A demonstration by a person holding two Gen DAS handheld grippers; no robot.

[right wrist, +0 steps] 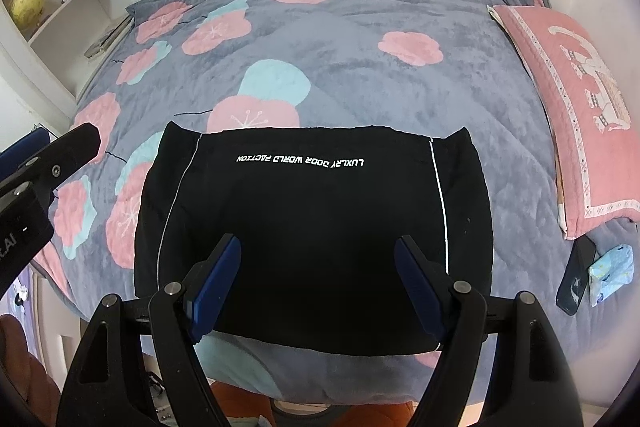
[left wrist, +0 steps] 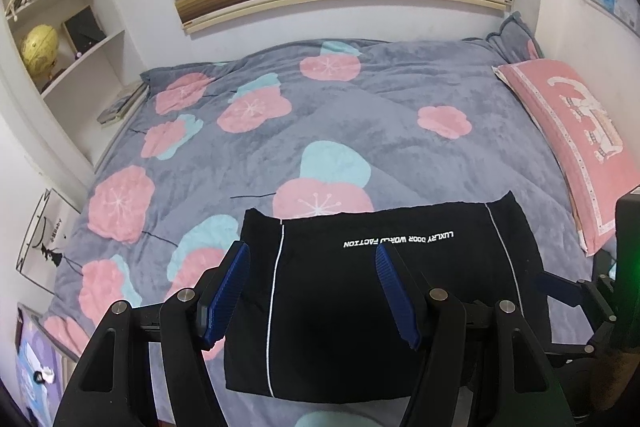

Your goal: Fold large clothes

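A black garment point(left wrist: 360, 299) with white piping and white lettering lies folded into a rectangle at the near edge of the bed; it also shows in the right wrist view point(right wrist: 312, 227). My left gripper point(left wrist: 312, 259) is open and empty, held above the garment's left half. My right gripper point(right wrist: 318, 251) is open and empty, held above the garment's near middle. The right gripper also shows at the right edge of the left wrist view point(left wrist: 568, 291). The left gripper shows at the left edge of the right wrist view point(right wrist: 60, 155).
The bed has a grey quilt point(left wrist: 360, 115) with pink and blue flowers. A pink pillow point(right wrist: 580, 107) lies on its right side, with a black phone point(right wrist: 576, 275) and a blue tissue pack point(right wrist: 612, 275) beside it. A white bookshelf point(left wrist: 60, 27) stands at left.
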